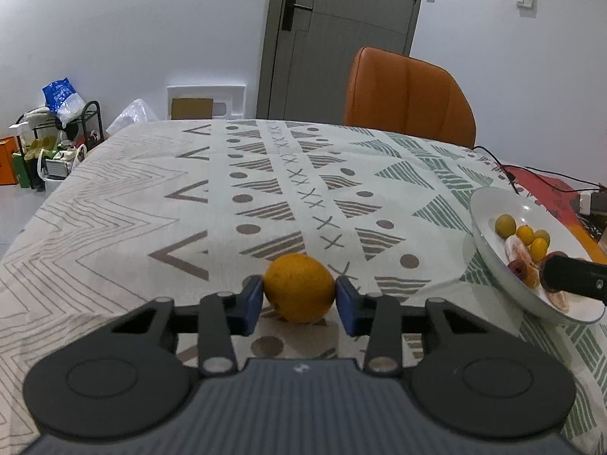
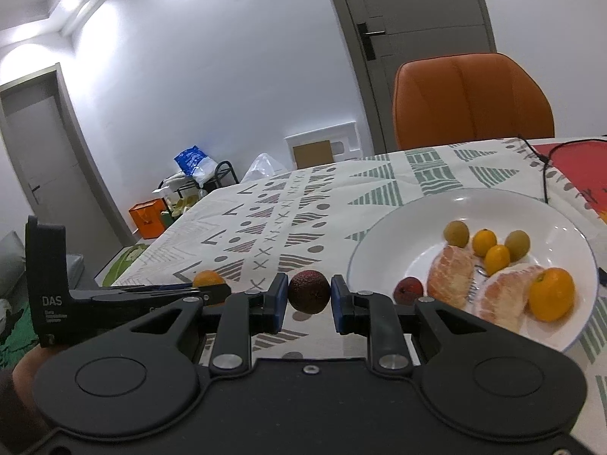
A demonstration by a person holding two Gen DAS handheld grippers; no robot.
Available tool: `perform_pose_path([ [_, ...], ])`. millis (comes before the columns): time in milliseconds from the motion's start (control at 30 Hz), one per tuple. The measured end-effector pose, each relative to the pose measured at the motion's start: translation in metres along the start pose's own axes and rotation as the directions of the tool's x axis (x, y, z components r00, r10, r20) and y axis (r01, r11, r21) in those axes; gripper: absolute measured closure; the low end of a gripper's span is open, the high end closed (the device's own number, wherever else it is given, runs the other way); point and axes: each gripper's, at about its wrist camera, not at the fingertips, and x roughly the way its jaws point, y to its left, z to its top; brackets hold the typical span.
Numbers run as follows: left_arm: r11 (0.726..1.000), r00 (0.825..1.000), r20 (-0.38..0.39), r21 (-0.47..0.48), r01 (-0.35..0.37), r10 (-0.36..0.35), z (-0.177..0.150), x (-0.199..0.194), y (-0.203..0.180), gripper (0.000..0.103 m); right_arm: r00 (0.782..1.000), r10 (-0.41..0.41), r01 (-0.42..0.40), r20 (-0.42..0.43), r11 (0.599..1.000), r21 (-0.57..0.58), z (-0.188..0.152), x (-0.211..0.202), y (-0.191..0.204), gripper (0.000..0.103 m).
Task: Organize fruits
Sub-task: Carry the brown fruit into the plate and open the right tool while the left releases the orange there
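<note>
An orange (image 1: 299, 278) lies on the patterned tablecloth (image 1: 151, 197), and my left gripper (image 1: 299, 292) is shut on it, one blue pad against each side. The same orange (image 2: 206, 278) peeks out behind that tool in the right wrist view. My right gripper (image 2: 309, 297) is shut on a small dark red fruit (image 2: 309, 290), held just above the cloth beside the left rim of a white plate (image 2: 364, 250). The plate (image 1: 483, 235) holds peeled citrus segments (image 2: 451, 276), small yellow fruits (image 2: 485, 240), another orange (image 2: 550, 294) and a small red fruit (image 2: 408, 290).
An orange chair (image 1: 409, 94) stands at the table's far side. A black cable (image 1: 504, 167) runs over the cloth behind the plate, near a red mat (image 2: 576, 167). The table's left edge drops toward a cluttered shoe rack (image 1: 64, 144).
</note>
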Motion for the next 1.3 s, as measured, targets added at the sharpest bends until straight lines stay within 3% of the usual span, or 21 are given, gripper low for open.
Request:
perform_pose_path([
  [1233,0.992,0.991,0.092,0.095,0.089,-0.098,0.014,-0.034,-0.068,0.064,0.996,-0.086,0.081,0.038,0.990,0.117,-0.017,-0.029,-0.065,0.080],
  [1300,0.990,0.990,0.092,0.103,0.098,-0.107,0.014,-0.034,-0.073,0.064,0.994,-0.094,0.088,0.046,0.989,0.119,-0.017,-0.029,-0.067,0.072],
])
